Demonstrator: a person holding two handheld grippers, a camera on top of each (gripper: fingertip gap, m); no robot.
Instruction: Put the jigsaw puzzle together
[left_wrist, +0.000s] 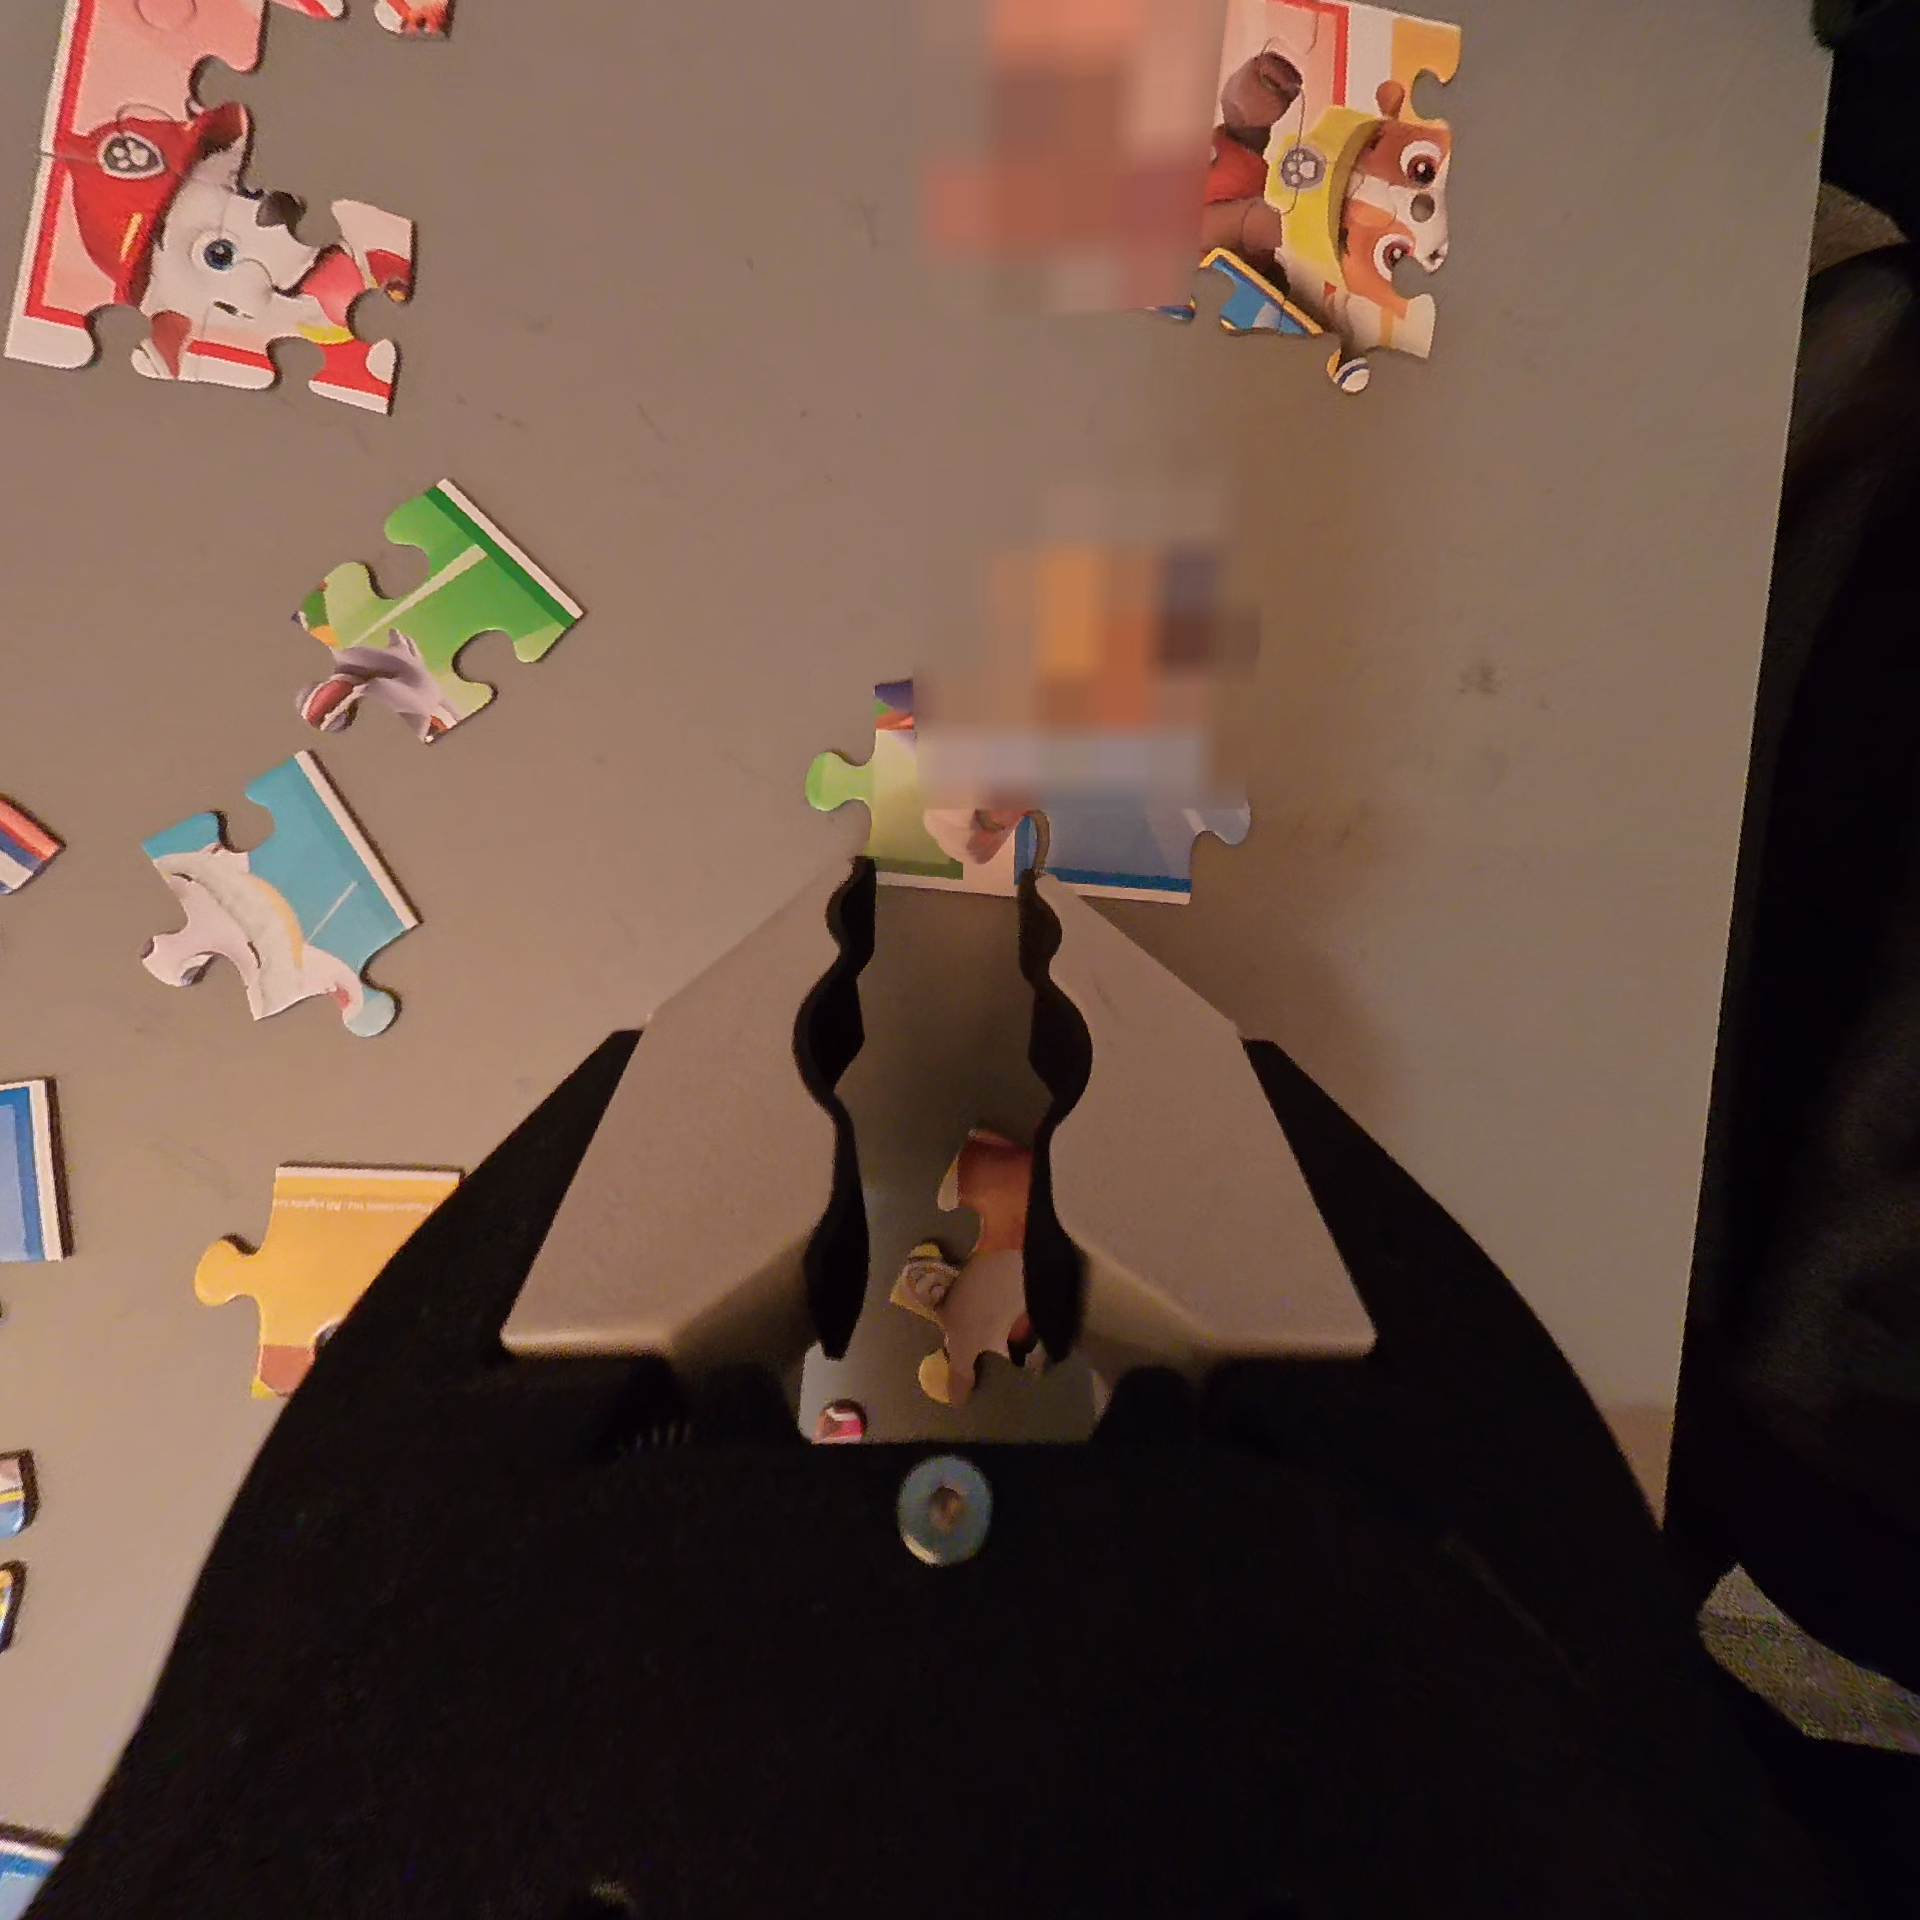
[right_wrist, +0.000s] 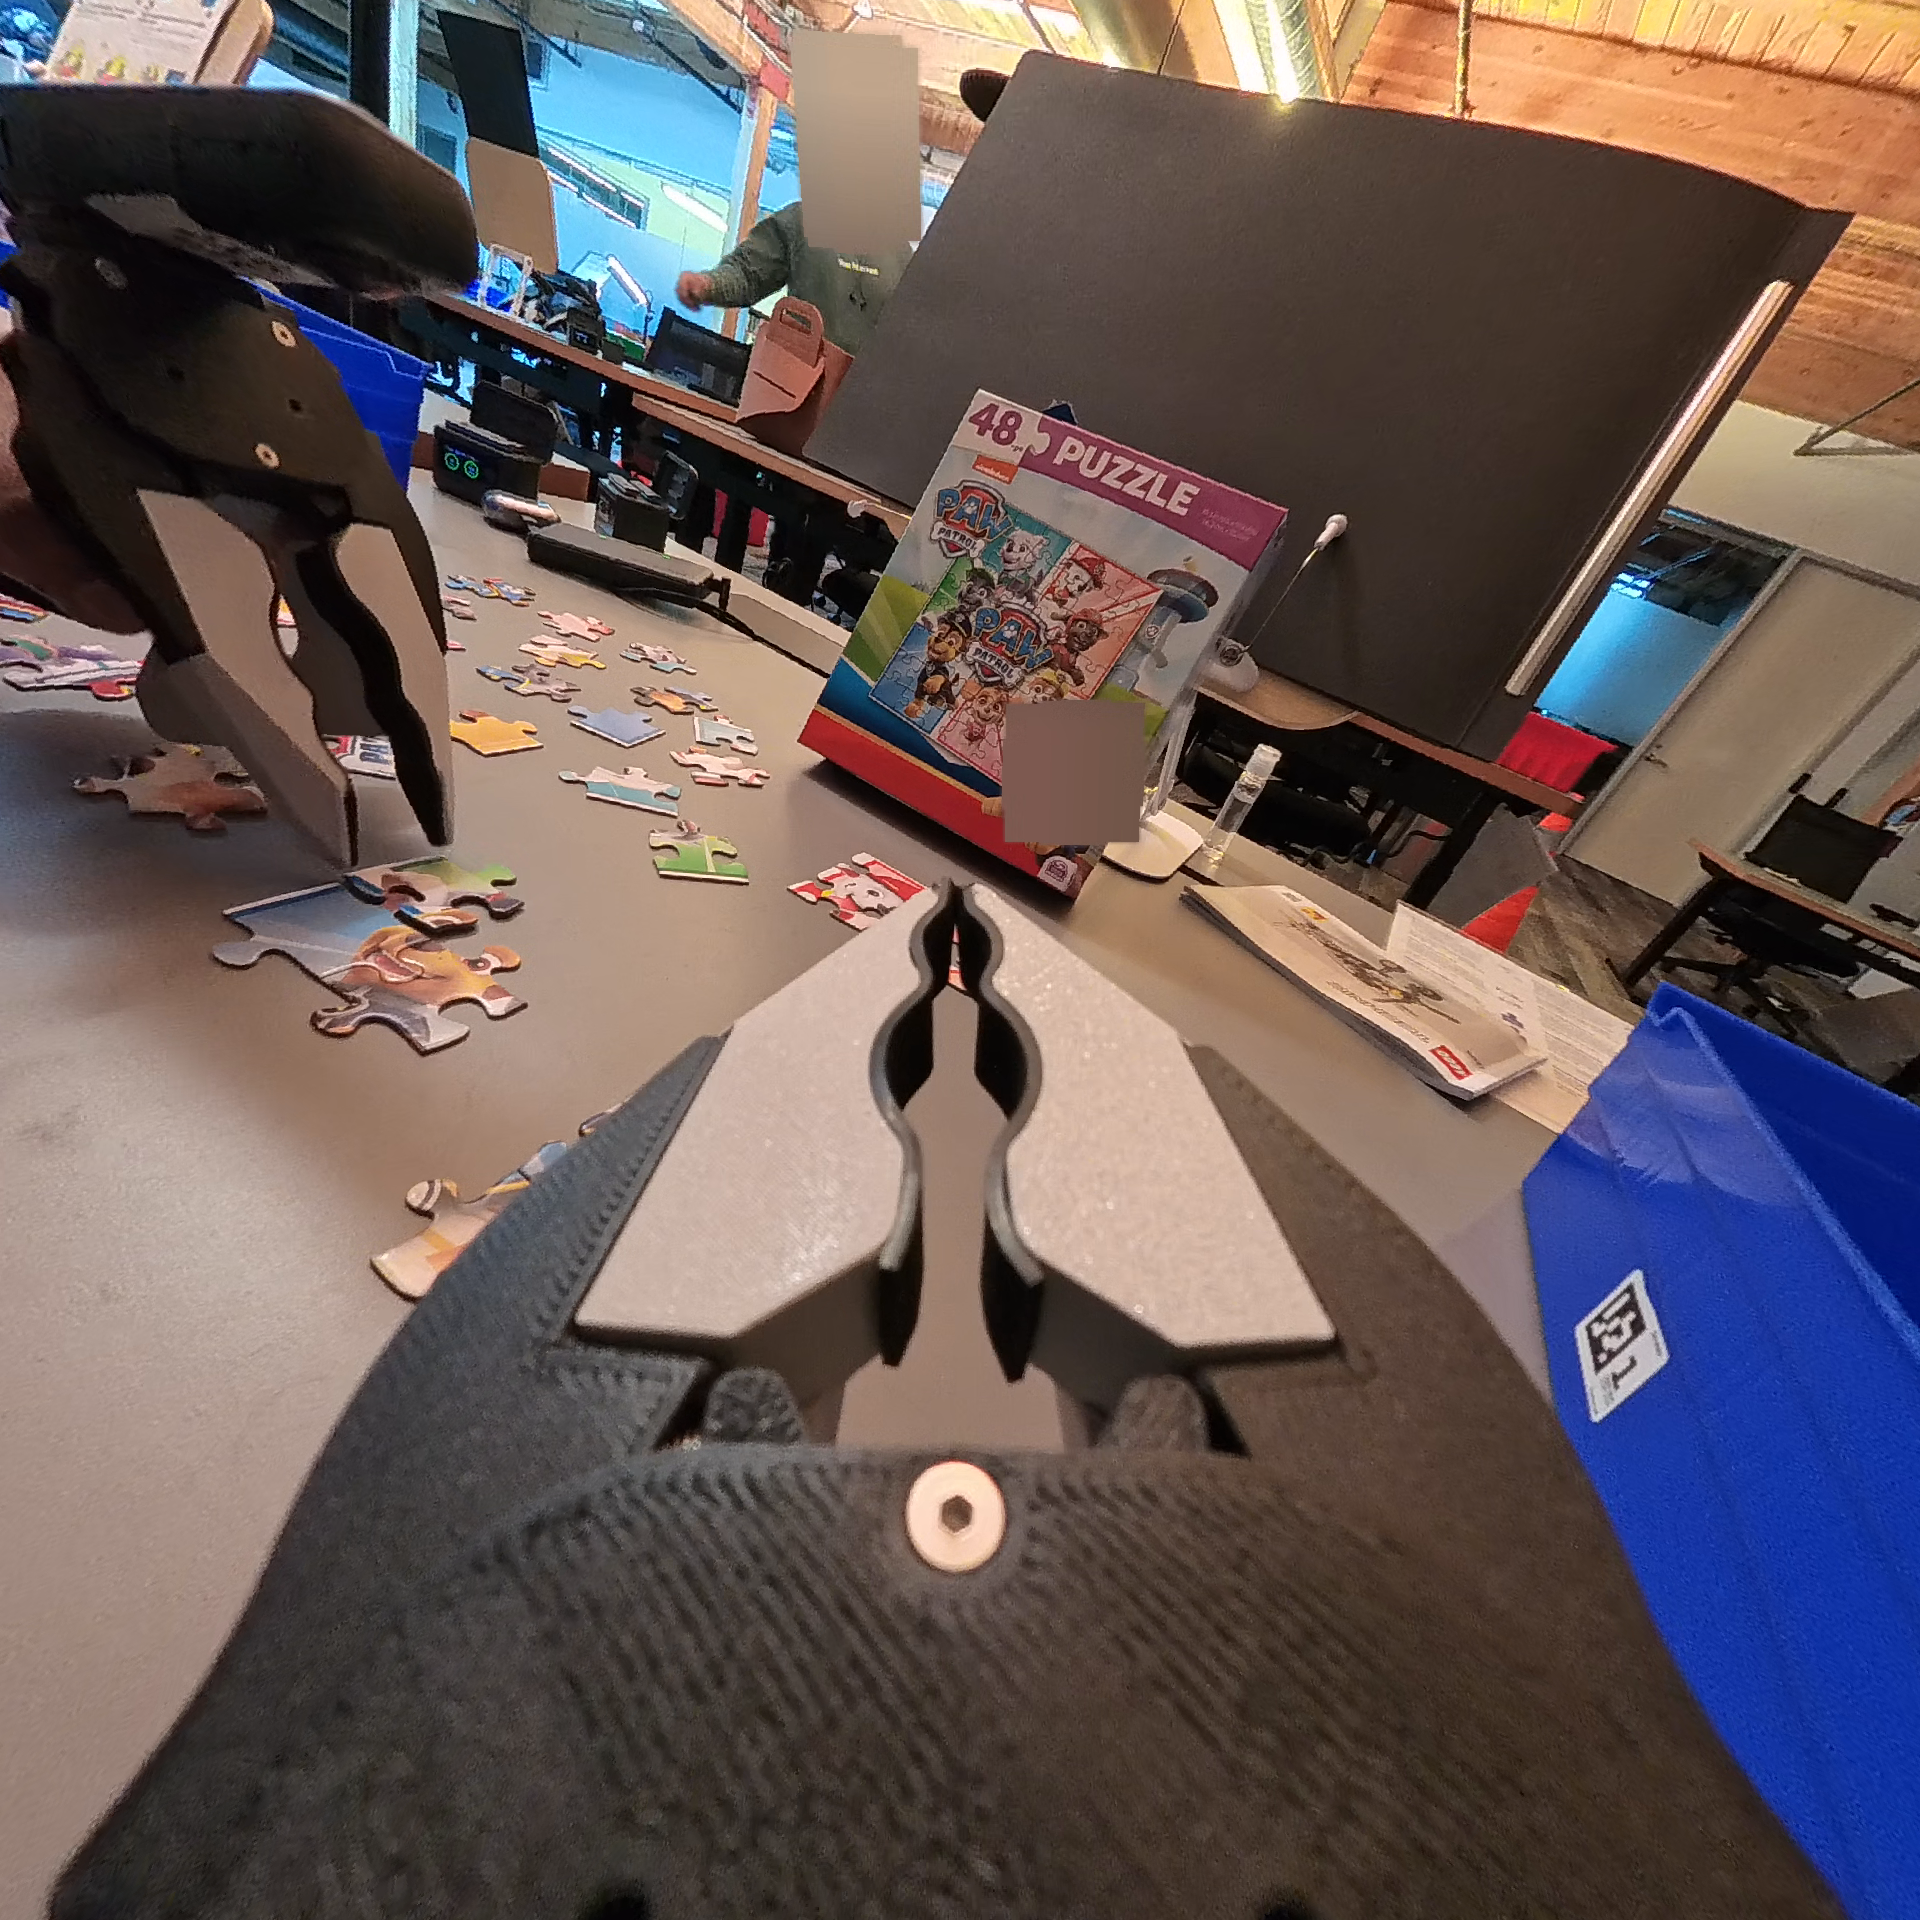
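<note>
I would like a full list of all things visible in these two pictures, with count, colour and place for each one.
Table: one, grey, under everything.
Loose puzzle pieces: many, multicoloured, scattered on the table's left half.
Joined puzzle section: one, blue, green and orange, just beyond the left gripper's tips.
Red-and-white joined pieces: one group, far left corner in the left wrist view.
Puzzle box: one, multicoloured, standing at the middle back.
Booklet: one, white, right of the box.
Blue bin: one, right edge.
Dark panel: one, behind the box.
Left gripper: open, holding nothing.
Right gripper: shut, empty.
</note>
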